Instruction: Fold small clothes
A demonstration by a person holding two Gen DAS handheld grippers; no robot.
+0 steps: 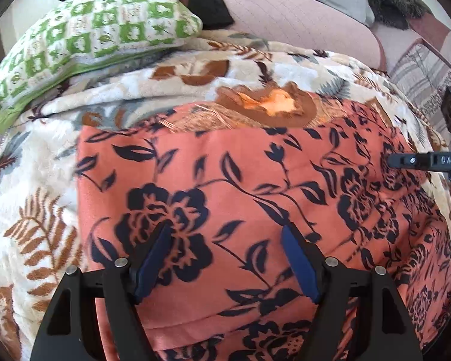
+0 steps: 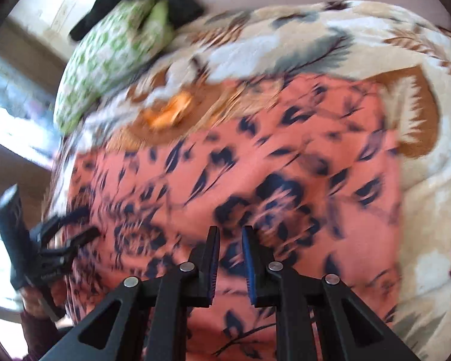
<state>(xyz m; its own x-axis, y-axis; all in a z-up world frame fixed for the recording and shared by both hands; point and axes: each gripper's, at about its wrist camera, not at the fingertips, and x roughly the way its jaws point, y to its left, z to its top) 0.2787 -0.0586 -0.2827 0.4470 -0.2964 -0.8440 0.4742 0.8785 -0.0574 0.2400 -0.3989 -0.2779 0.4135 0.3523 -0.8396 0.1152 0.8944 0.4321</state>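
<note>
A coral-orange cloth with a dark navy flower print [image 1: 240, 180] lies spread flat on a plush floral blanket [image 1: 45, 210]. It also shows, blurred, in the right wrist view [image 2: 270, 165]. My left gripper [image 1: 225, 228] hovers over the cloth's near part, jaws wide open and empty. It shows at the cloth's left edge in the right wrist view [image 2: 72, 231]. My right gripper [image 2: 230, 231] is over the cloth's near middle, jaws a narrow gap apart with nothing between them. Its finger shows at the right edge of the left wrist view [image 1: 421, 161].
A green and white patterned pillow [image 1: 84, 39] lies at the back left with a black cloth [image 1: 207, 0] behind it. A pink quilted cover [image 1: 300, 18] and a grey furry thing [image 1: 388, 3] lie at the back right.
</note>
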